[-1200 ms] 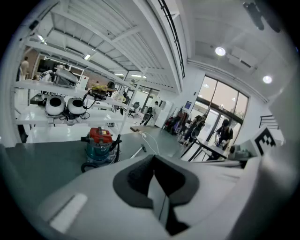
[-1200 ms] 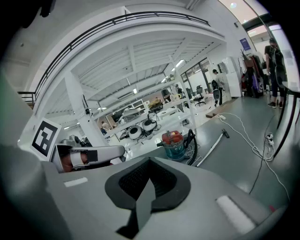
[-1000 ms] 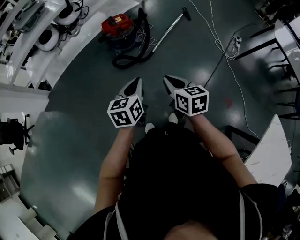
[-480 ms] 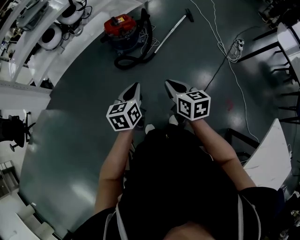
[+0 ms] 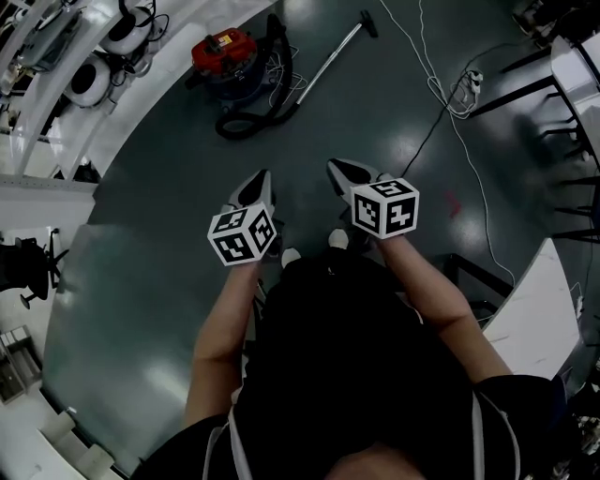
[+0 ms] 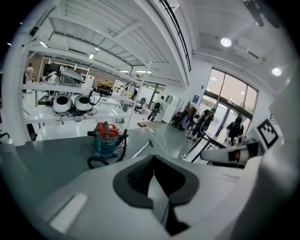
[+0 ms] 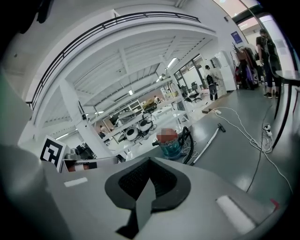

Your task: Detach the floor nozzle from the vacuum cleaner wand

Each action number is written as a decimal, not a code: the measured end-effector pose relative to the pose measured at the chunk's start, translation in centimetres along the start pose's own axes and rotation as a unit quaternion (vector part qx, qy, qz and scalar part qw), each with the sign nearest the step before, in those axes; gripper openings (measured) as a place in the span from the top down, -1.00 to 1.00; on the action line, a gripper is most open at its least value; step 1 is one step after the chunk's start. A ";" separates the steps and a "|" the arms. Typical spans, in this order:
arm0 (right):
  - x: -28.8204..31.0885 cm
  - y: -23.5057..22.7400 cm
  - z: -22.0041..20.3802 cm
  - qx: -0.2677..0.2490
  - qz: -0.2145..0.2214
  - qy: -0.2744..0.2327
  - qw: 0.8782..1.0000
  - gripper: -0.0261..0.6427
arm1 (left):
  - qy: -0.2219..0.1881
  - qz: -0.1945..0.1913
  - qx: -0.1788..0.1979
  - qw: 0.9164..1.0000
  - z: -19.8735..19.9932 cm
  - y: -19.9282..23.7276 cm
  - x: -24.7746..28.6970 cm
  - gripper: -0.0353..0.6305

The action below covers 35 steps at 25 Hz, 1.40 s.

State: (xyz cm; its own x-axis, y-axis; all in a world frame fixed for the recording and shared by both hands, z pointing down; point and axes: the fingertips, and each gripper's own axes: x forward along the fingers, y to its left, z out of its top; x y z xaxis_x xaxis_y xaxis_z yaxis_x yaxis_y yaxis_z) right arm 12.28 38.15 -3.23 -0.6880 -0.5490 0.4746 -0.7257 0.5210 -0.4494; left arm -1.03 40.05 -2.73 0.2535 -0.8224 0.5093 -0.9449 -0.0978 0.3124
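Observation:
The vacuum cleaner (image 5: 225, 58), a red-topped blue canister with a black hose (image 5: 251, 114), stands on the dark floor far ahead. Its silver wand (image 5: 330, 58) lies on the floor, with the black floor nozzle (image 5: 369, 23) at its far end. My left gripper (image 5: 259, 181) and right gripper (image 5: 337, 171) are side by side in front of the person's body, well short of the vacuum. Both are shut and hold nothing. The canister (image 6: 105, 139), wand (image 6: 141, 150) and nozzle (image 7: 221, 126) show small beyond the shut jaws in both gripper views.
A white cable (image 5: 433, 70) runs across the floor to a power strip (image 5: 473, 84) at the right. White benches (image 5: 56, 66) with equipment curve along the left. Dark table legs (image 5: 525, 89) and a white tabletop (image 5: 548, 309) stand at the right. People stand far off (image 6: 234, 129).
Both grippers have drifted slightly lower in the head view, the left one also a little to the left. Their jaws stay shut and empty. The vacuum has not moved.

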 end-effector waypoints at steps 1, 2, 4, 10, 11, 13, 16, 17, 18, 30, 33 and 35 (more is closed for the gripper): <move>-0.1 -0.7 0.2 0.001 0.002 0.000 1.000 0.94 | -0.003 0.002 0.003 1.000 0.1 -0.4 0.5 0.87; -0.2 -1.3 0.3 0.001 0.004 0.001 1.000 0.94 | -0.006 0.003 0.006 1.000 0.2 -0.8 1.0 0.87; -0.3 -2.4 0.5 0.000 0.007 0.004 1.000 0.93 | -0.011 0.007 0.009 1.000 0.4 -1.4 1.9 0.87; -0.1 -5.9 0.8 0.000 0.011 0.019 1.000 0.94 | -0.006 0.019 0.009 1.000 0.3 -2.5 4.1 0.87; -0.1 -6.3 1.0 0.002 0.011 0.020 1.000 0.93 | -0.005 0.021 0.010 1.000 0.5 -2.7 4.5 0.87; 0.0 -7.1 1.6 0.005 0.011 0.021 1.000 0.94 | 0.000 0.024 0.008 1.000 0.8 -2.9 5.1 0.87; 0.4 -7.7 1.8 0.009 0.014 0.021 1.000 0.93 | 0.007 0.029 0.013 0.999 0.8 -2.6 5.6 0.87; 0.7 -7.9 1.9 0.011 0.013 0.019 1.000 0.94 | 0.008 0.031 0.015 0.999 0.8 -2.4 5.8 0.87; 1.0 -8.0 2.1 0.013 0.013 0.018 1.000 0.93 | 0.009 0.032 0.016 0.999 1.0 -2.2 6.0 0.87; 7.8 -8.7 3.5 0.027 -0.002 0.036 0.999 0.94 | 0.023 0.020 0.005 1.000 3.3 3.6 11.5 0.87; 11.0 -8.5 5.0 0.027 -0.003 0.043 0.999 0.93 | 0.023 0.010 -0.001 1.000 5.0 5.6 13.1 0.87; 13.1 -8.3 5.8 0.030 -0.004 0.047 0.998 0.93 | 0.027 0.003 -0.005 1.000 5.9 7.1 14.2 0.87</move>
State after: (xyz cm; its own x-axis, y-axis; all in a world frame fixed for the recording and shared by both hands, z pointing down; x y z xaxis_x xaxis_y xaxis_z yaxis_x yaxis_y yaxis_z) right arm 9.25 22.85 2.34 -0.6810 -0.4879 0.5460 -0.7320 0.4753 -0.4882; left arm -5.36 24.39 1.93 0.2592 -0.7911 0.5540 -0.9445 -0.0878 0.3166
